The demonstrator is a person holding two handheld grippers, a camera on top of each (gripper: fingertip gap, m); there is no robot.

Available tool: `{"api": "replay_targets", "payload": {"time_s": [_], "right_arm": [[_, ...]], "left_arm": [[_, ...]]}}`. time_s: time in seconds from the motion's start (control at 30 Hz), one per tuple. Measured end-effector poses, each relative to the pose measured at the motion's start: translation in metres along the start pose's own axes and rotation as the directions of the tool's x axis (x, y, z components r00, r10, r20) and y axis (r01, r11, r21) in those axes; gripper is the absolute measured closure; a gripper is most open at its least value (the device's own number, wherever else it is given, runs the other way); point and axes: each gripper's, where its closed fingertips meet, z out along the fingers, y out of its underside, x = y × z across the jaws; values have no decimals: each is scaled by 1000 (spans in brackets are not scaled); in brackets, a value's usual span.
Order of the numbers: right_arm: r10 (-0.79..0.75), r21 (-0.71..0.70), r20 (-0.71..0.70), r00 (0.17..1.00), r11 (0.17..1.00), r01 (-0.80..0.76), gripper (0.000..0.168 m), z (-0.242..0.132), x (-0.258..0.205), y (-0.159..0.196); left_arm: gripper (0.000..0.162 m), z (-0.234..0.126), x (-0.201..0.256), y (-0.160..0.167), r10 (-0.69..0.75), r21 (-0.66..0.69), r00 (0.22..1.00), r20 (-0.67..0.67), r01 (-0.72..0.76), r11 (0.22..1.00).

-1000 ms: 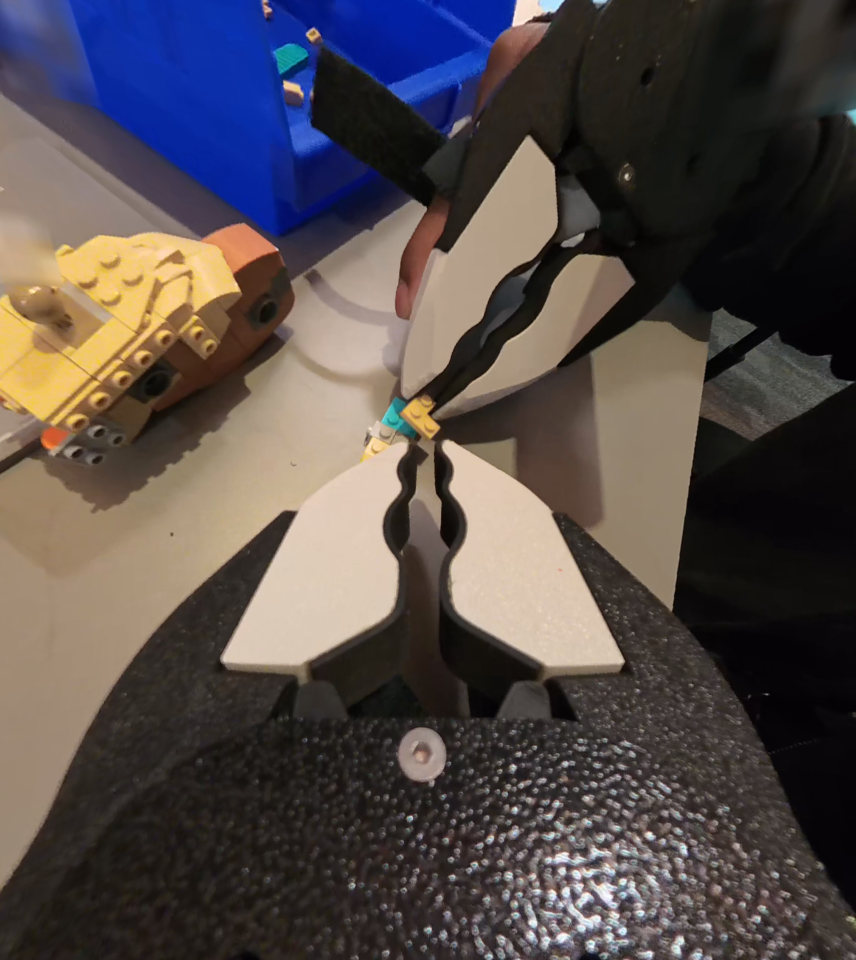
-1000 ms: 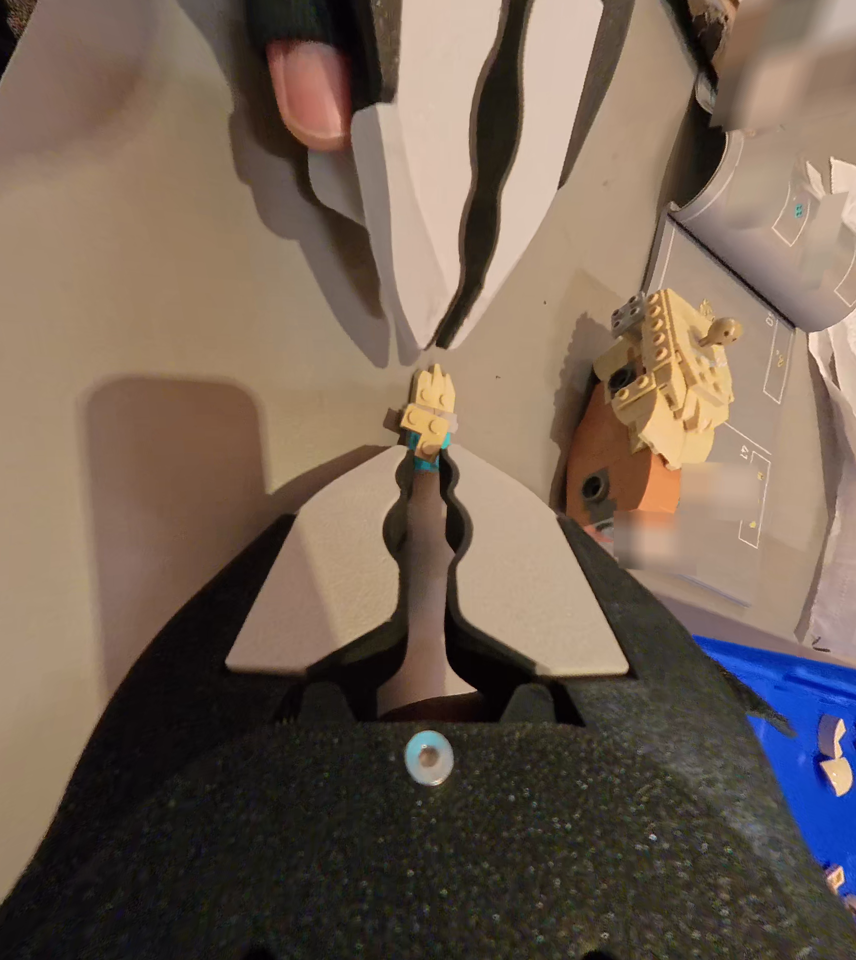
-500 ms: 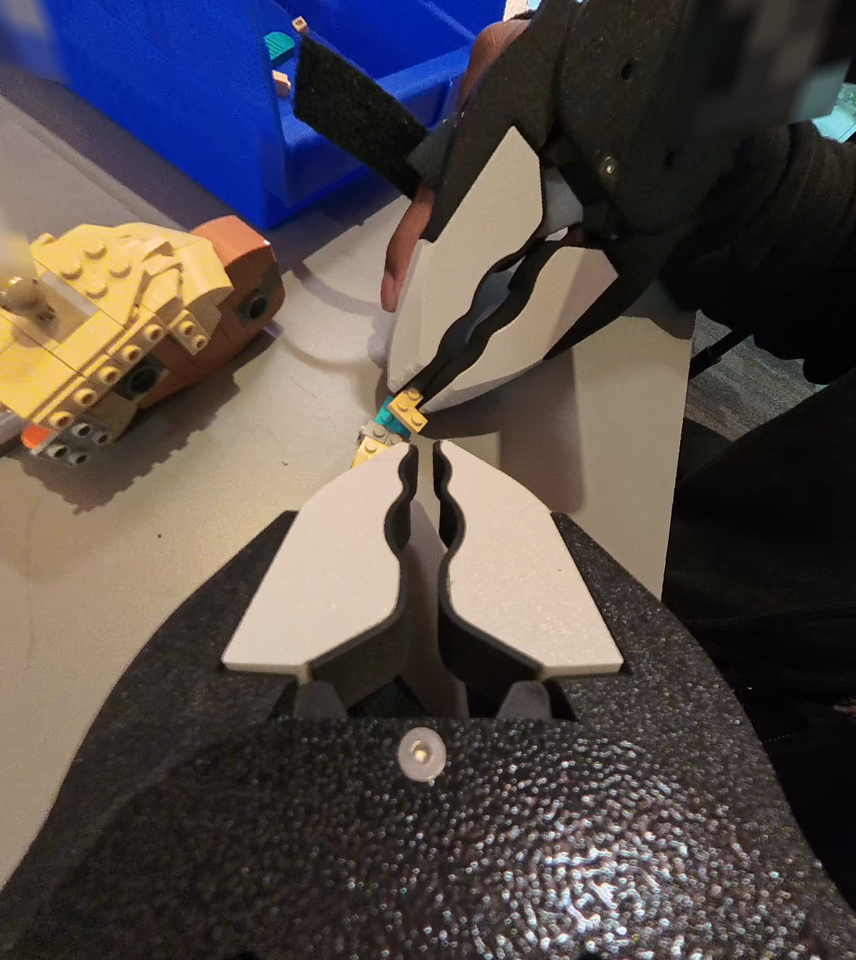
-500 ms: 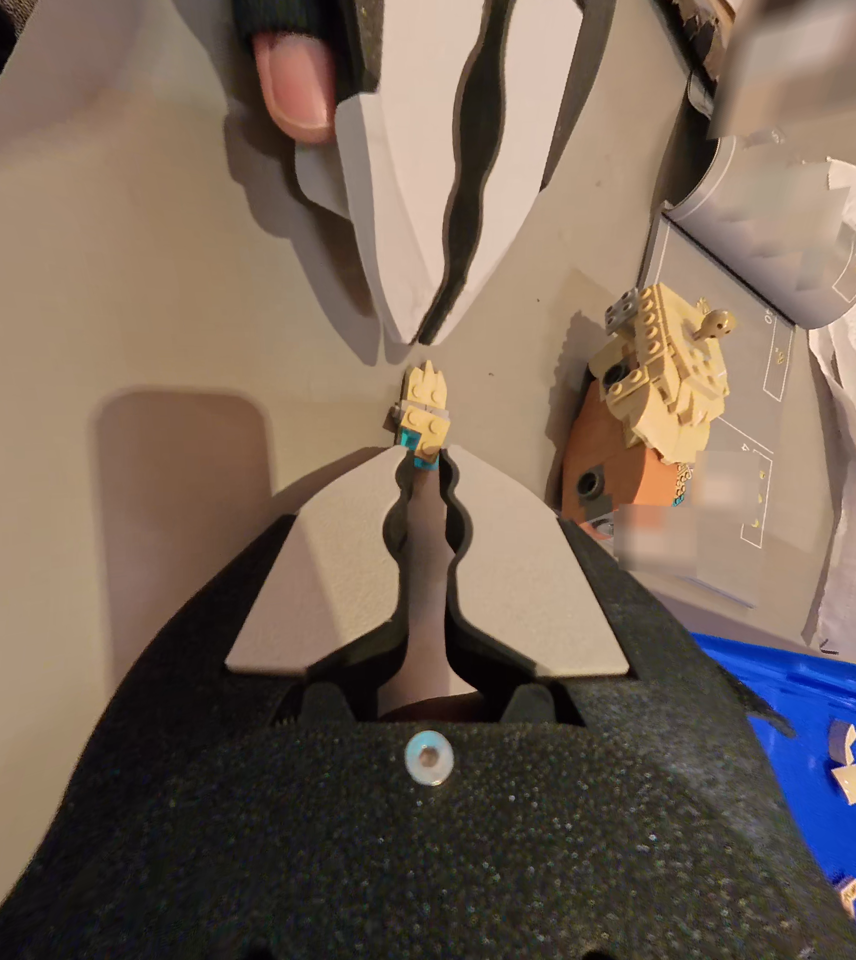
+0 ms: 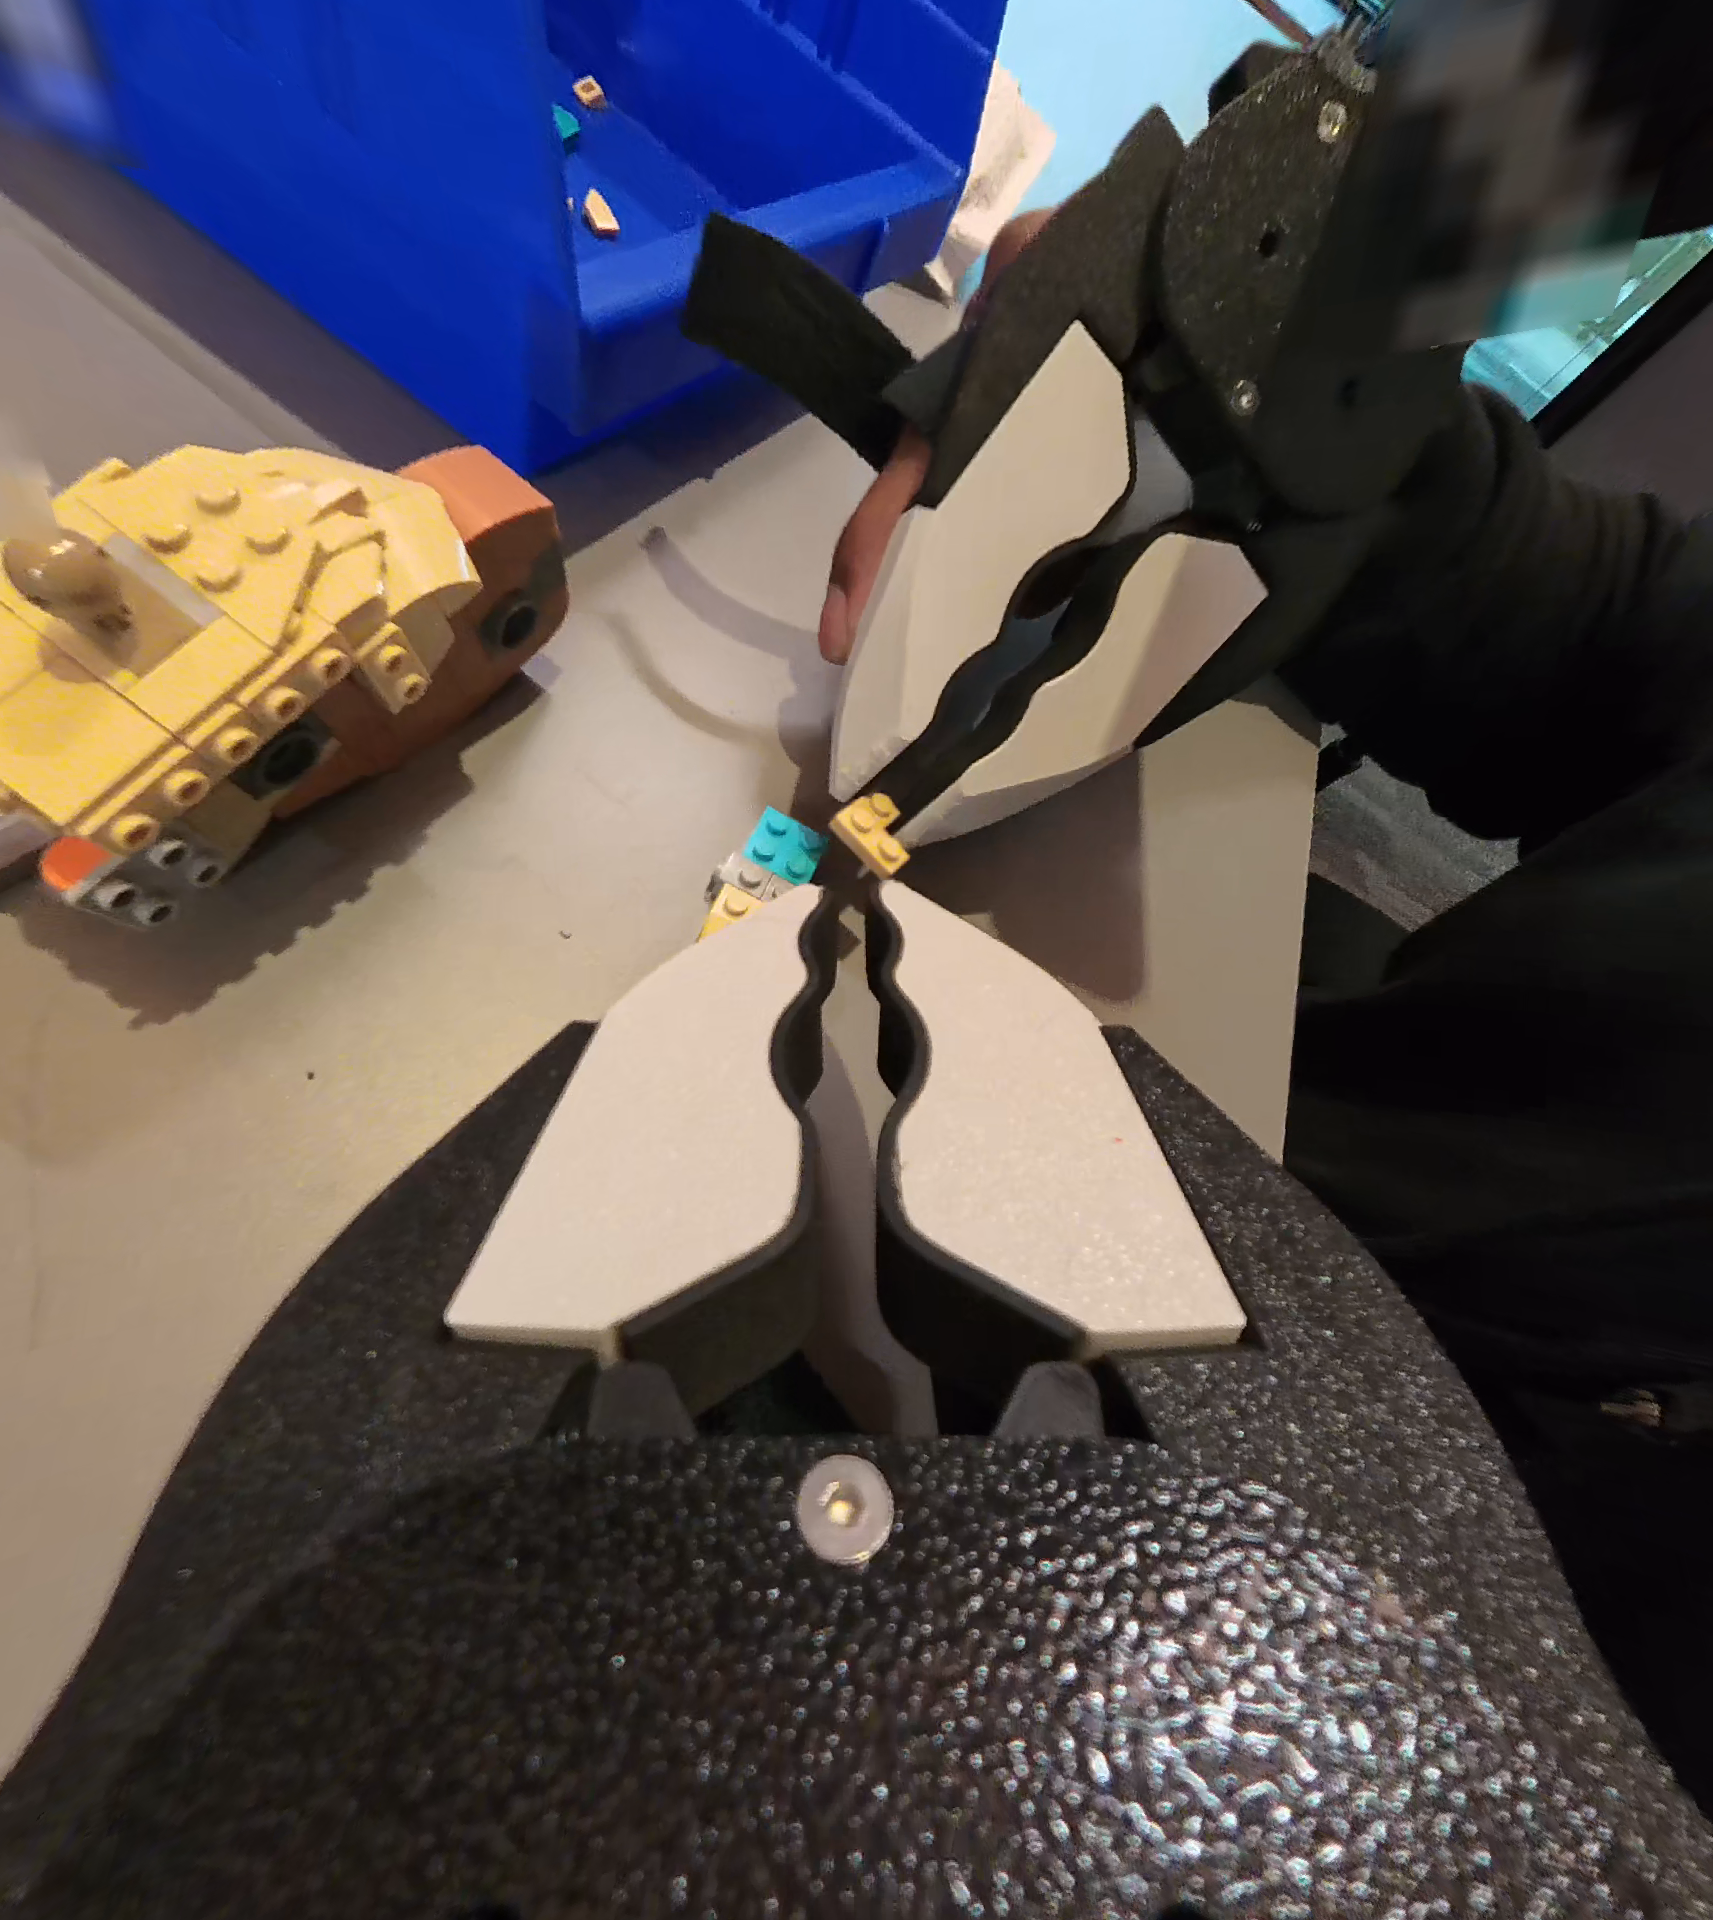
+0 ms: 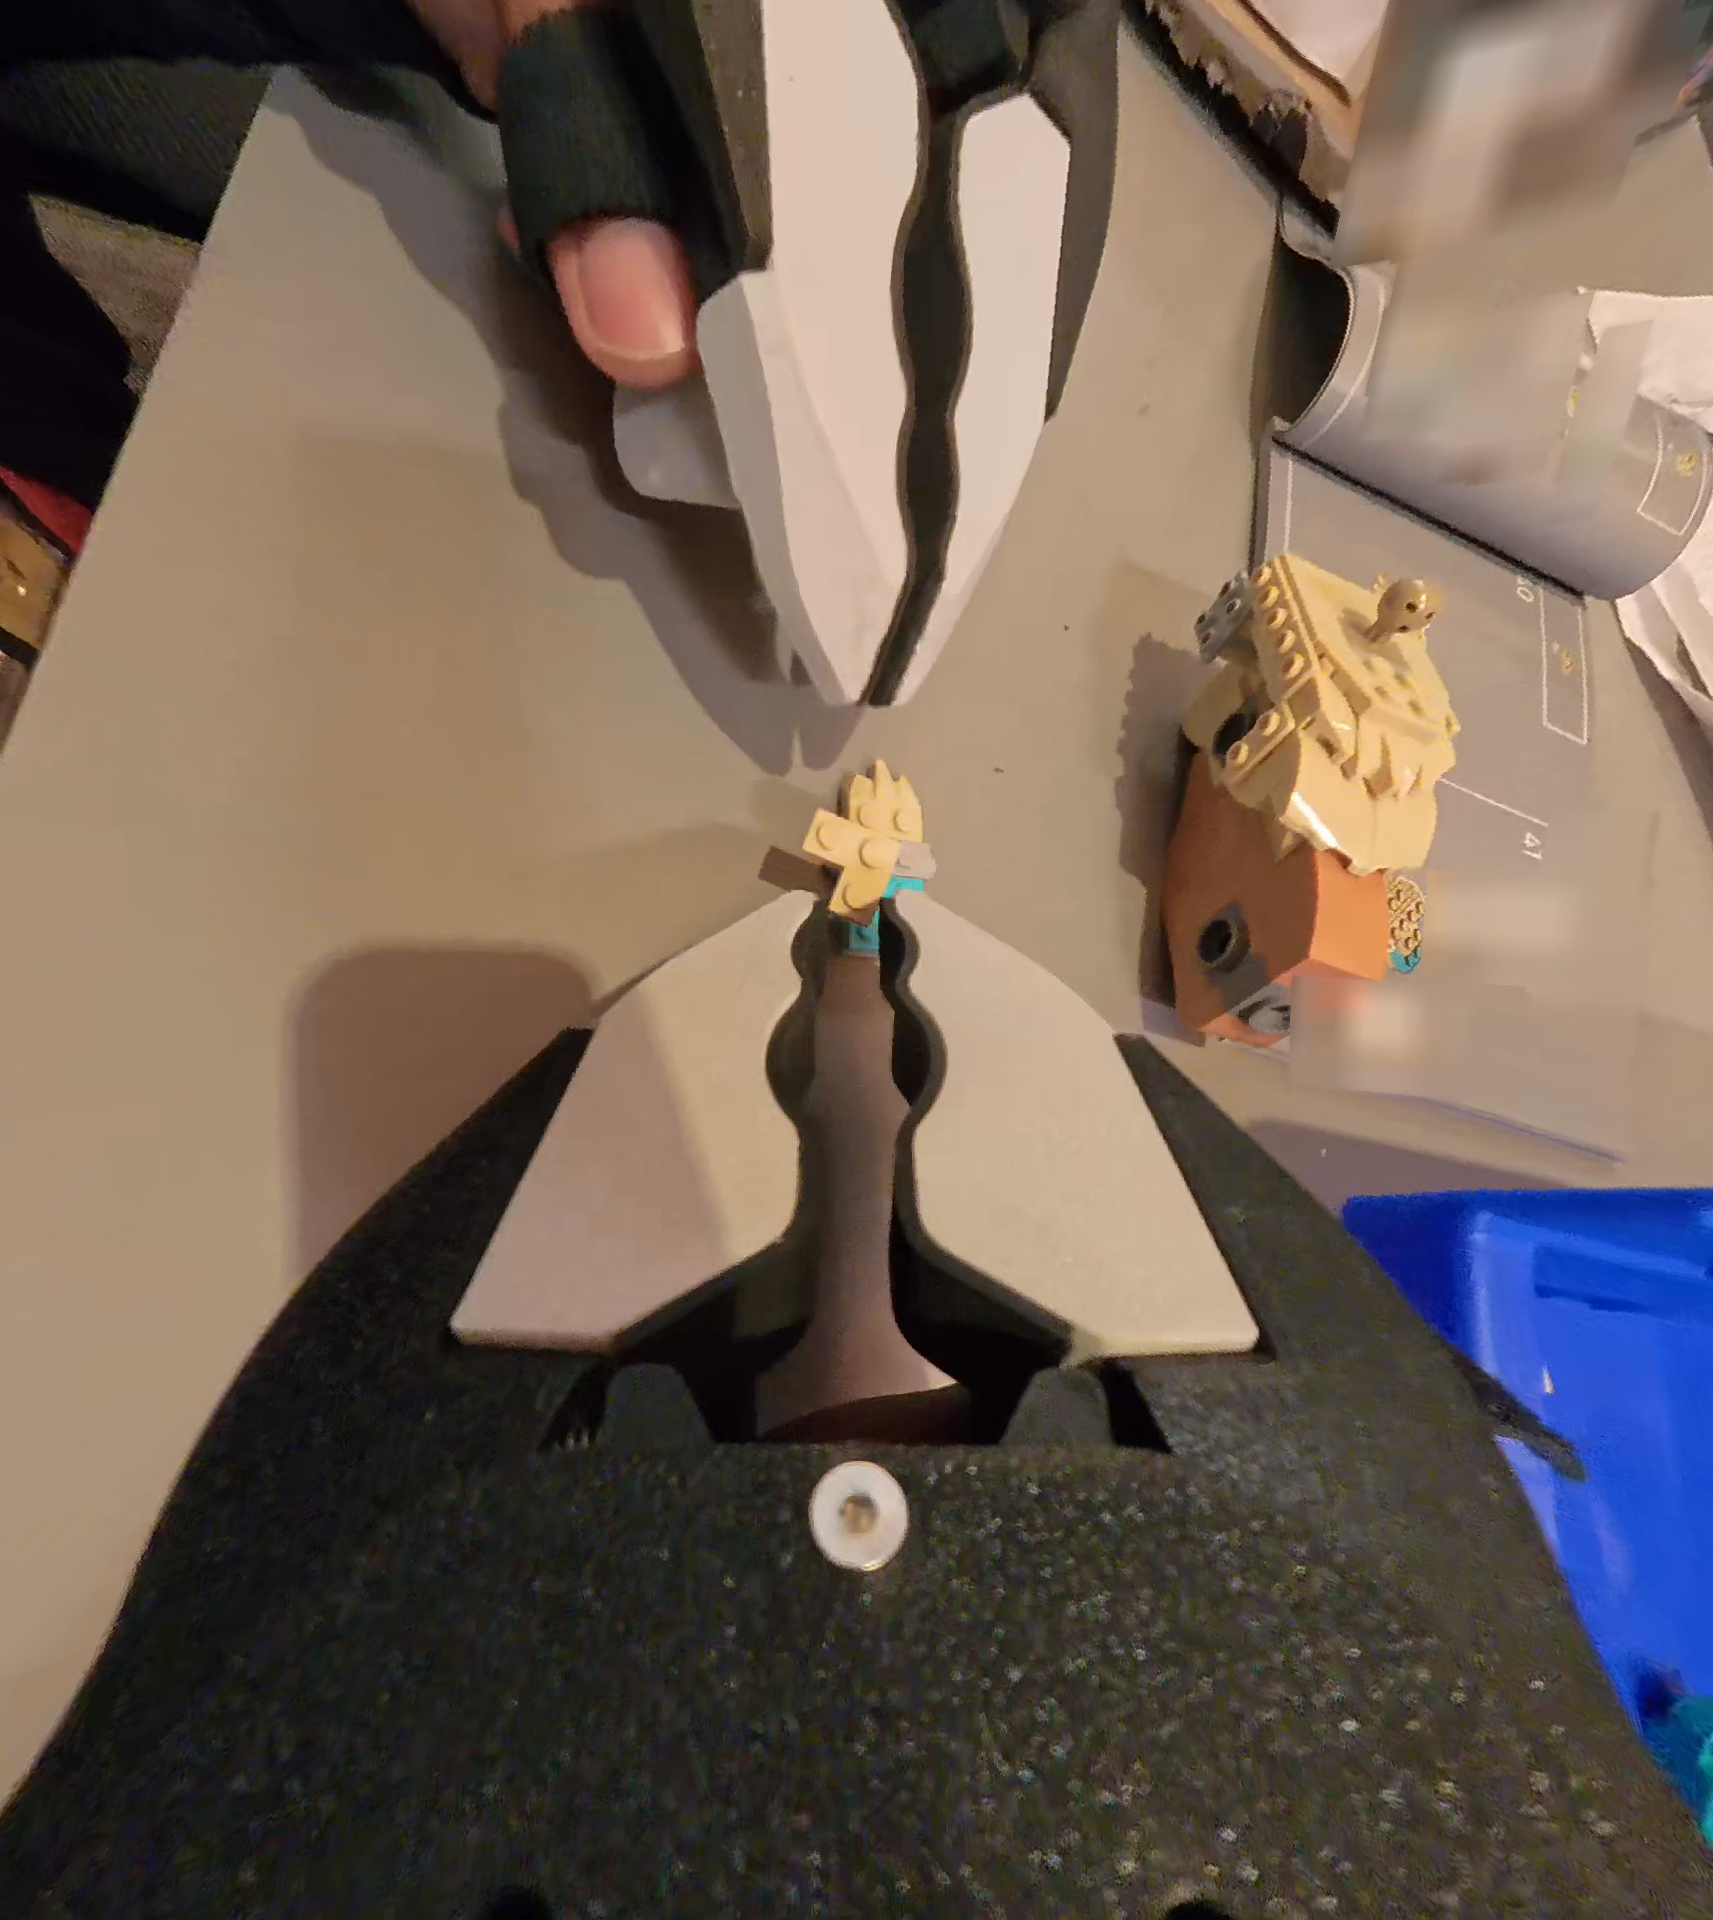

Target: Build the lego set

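Note:
A small lego assembly (image 5: pixel 767 860) of teal, grey and tan pieces lies on the grey table (image 5: pixel 364 1091). My right gripper (image 5: pixel 878 821) is shut on a small tan corner plate (image 5: pixel 871 831) and holds it right at the assembly. In the right wrist view the plate (image 6: pixel 857 852) sits crosswise over the assembly (image 6: pixel 883 805), just past my right gripper (image 6: pixel 847 920). My left gripper (image 5: pixel 847 904) is shut and empty, its tips beside the assembly. In the right wrist view the left gripper (image 6: pixel 873 696) stands a short gap from the assembly.
A large tan and brown lego model (image 5: pixel 208 665) lies on its side to the left, also seen in the right wrist view (image 6: pixel 1299 790). A blue parts bin (image 5: pixel 519 208) stands behind it. A grey instruction sheet (image 6: pixel 1558 675) lies by the model. The table edge (image 5: pixel 1293 935) is close. The tips of both grippers are at nearly the same place.
The tan plate has turned in my right gripper and now lies crosswise, showing more of the teal piece. The gap between my left gripper's tips and the assembly has grown slightly.

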Motion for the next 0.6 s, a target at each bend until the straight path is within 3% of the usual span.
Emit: {"api": "replay_targets", "payload": {"time_s": [0.6], "right_arm": [[189, 96, -116, 975, 979, -178, 160, -9, 3, -13]], "left_arm": [[154, -8, 2, -5, 91, 59, 992, 91, -97, 994]]}}
